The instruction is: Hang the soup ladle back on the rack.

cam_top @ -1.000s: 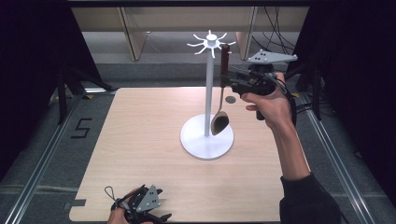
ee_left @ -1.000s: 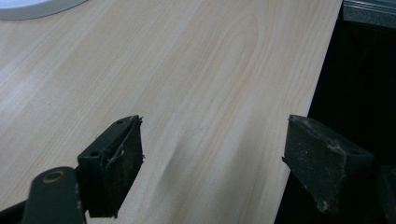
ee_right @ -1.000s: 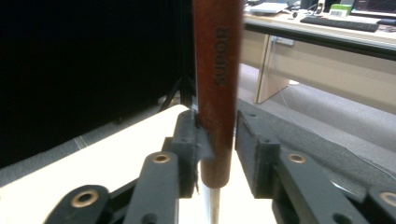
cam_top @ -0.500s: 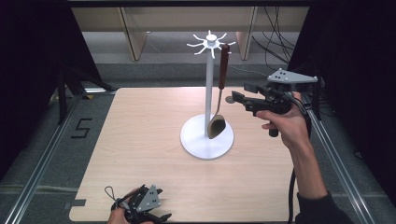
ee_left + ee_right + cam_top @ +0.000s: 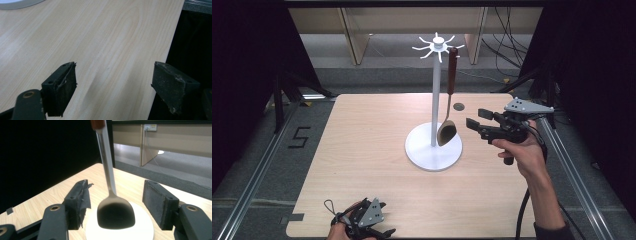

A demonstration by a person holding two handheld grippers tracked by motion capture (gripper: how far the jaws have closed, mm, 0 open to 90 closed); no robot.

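A white hook stand (image 5: 435,100) rises from a round base (image 5: 427,152) in the middle of the wooden table (image 5: 362,140). A spoon with a brown handle (image 5: 447,131) hangs from one of its top hooks, its bowl just above the base. My right gripper (image 5: 477,119) is level with the bowl and a little to its right, apart from it. Its jaws have just been opening and hold nothing. In the right gripper view the spoon bowl (image 5: 115,212) hangs ahead of the open right gripper (image 5: 115,183). My left gripper (image 5: 382,220) rests at the table's front edge; the left gripper (image 5: 115,67) is open and empty.
A small dark round hole (image 5: 458,106) sits in the table behind the right gripper. Metal rails (image 5: 257,175) run along both sides of the table. A "5" mark (image 5: 298,136) is on the floor at the left. The table's front edge (image 5: 172,45) drops off beside the left jaws.
The right gripper let go of the spoon's handle near the hook, opened, and moved right and down to the bowl's height. The spoon stays hanging. The left gripper has not moved.
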